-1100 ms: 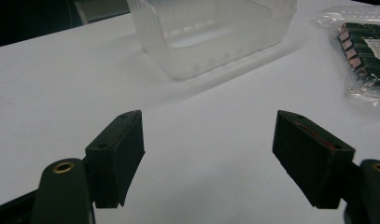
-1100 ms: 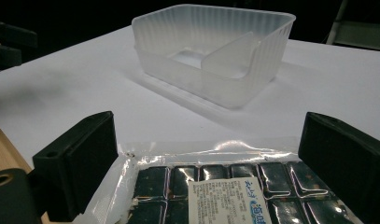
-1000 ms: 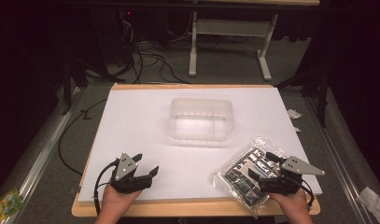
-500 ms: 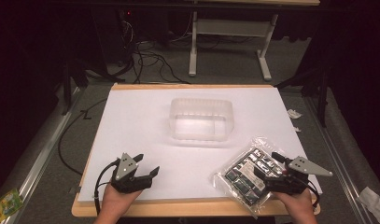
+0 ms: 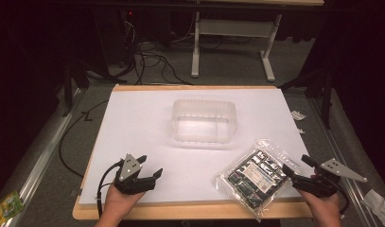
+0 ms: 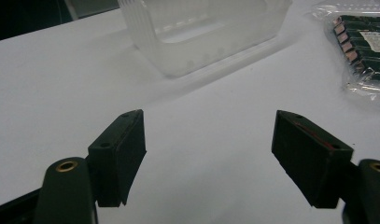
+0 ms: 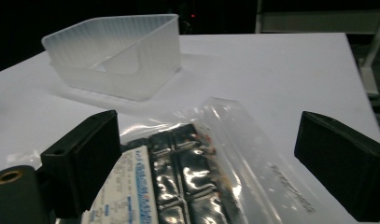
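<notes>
A clear plastic bag of dark green flat packs [image 5: 255, 176] lies at the front right of the white table top [image 5: 133, 123]. My right gripper [image 5: 297, 165] is open at the bag's right edge. In the right gripper view the bag [image 7: 197, 172] lies low between the spread jaws of this gripper [image 7: 208, 161], and nothing is gripped. A clear empty plastic tub [image 5: 204, 120] stands upright at the table's middle. My left gripper [image 5: 150, 166] rests open at the front left, and its view has the tub [image 6: 201, 32] ahead and the bag [image 6: 365, 51] at the right edge.
The white sheet covers a wooden board whose front edge [image 5: 180, 213] runs just ahead of both hands. Black cables [image 5: 147, 56] and a white table frame [image 5: 228, 42] stand on the floor beyond. A green packet [image 5: 5, 205] lies on the floor at the lower left.
My right gripper has drawn back to the right, from over the bag to its right edge. The bag, the tub and the left gripper have stayed put.
</notes>
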The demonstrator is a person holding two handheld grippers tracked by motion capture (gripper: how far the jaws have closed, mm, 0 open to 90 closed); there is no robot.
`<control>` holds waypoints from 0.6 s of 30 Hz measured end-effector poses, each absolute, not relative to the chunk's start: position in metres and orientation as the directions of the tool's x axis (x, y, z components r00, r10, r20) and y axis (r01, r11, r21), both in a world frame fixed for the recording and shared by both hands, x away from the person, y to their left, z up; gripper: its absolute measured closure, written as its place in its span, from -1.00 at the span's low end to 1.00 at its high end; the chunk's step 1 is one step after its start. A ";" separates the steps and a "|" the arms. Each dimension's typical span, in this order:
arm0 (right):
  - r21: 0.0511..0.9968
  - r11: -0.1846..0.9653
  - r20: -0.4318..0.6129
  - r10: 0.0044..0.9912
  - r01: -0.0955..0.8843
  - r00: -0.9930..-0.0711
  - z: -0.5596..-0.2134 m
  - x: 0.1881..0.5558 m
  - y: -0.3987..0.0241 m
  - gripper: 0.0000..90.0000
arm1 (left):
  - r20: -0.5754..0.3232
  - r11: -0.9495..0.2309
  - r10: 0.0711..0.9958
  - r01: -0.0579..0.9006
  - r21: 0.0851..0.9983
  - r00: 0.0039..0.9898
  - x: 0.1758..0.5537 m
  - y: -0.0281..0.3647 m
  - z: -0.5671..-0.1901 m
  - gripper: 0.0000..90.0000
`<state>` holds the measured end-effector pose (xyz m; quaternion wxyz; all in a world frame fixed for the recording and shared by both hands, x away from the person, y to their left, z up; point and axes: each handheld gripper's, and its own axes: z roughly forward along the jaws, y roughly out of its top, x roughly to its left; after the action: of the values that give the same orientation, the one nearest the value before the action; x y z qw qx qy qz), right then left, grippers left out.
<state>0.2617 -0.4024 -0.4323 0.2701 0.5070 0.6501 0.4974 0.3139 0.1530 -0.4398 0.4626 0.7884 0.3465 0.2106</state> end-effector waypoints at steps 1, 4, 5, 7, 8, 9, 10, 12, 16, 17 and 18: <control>0.920 -0.011 0.152 0.931 0.392 -0.331 -0.433 0.261 -0.406 -0.83 | 0.013 -0.334 0.741 0.351 0.875 0.672 0.314 0.153 -0.440 -0.41; 0.909 -0.047 0.176 0.944 0.415 -0.279 -0.439 0.259 -0.422 -0.79 | 0.013 -0.334 0.740 0.350 0.875 0.672 0.314 0.153 -0.440 -0.41; 0.909 -0.047 0.176 0.944 0.415 -0.279 -0.439 0.259 -0.422 -0.79 | 0.015 -0.334 0.739 0.348 0.876 0.673 0.314 0.153 -0.440 -0.41; 0.895 -0.080 0.200 0.951 0.438 -0.235 -0.446 0.259 -0.435 -0.74 | 0.015 -0.334 0.739 0.347 0.877 0.674 0.313 0.154 -0.439 -0.41; 0.891 -0.090 0.208 0.952 0.445 -0.224 -0.448 0.259 -0.437 -0.72 | 0.013 -0.331 0.740 0.348 0.877 0.672 0.313 0.155 -0.439 -0.41; 0.891 -0.090 0.208 0.952 0.445 -0.224 -0.448 0.259 -0.437 -0.72 | 0.013 -0.331 0.740 0.348 0.877 0.672 0.313 0.155 -0.439 -0.41; 0.885 -0.101 0.219 0.952 0.454 -0.214 -0.451 0.259 -0.440 -0.70 | 0.011 -0.331 0.740 0.350 0.876 0.672 0.313 0.155 -0.440 -0.41; 0.866 -0.131 0.249 0.950 0.483 -0.188 -0.458 0.261 -0.446 -0.66 | 0.012 -0.334 0.739 0.351 0.875 0.673 0.314 0.154 -0.440 -0.41; 0.820 -0.192 0.327 0.930 0.539 -0.167 -0.471 0.264 -0.451 -0.54 | 0.019 -0.346 0.733 0.348 0.871 0.680 0.314 0.152 -0.441 -0.41; 0.820 -0.192 0.327 0.930 0.539 -0.167 -0.471 0.264 -0.451 -0.54 | 0.019 -0.346 0.733 0.348 0.871 0.680 0.314 0.152 -0.441 -0.41; 0.812 -0.200 0.339 0.926 0.549 -0.164 -0.473 0.265 -0.451 -0.50 | 0.020 -0.348 0.732 0.349 0.870 0.681 0.314 0.152 -0.441 -0.41</control>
<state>0.2652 -0.4511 -0.4732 0.2003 0.6148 0.5999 0.4712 0.3138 0.1517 -0.4413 0.4586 0.7938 0.3404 0.2091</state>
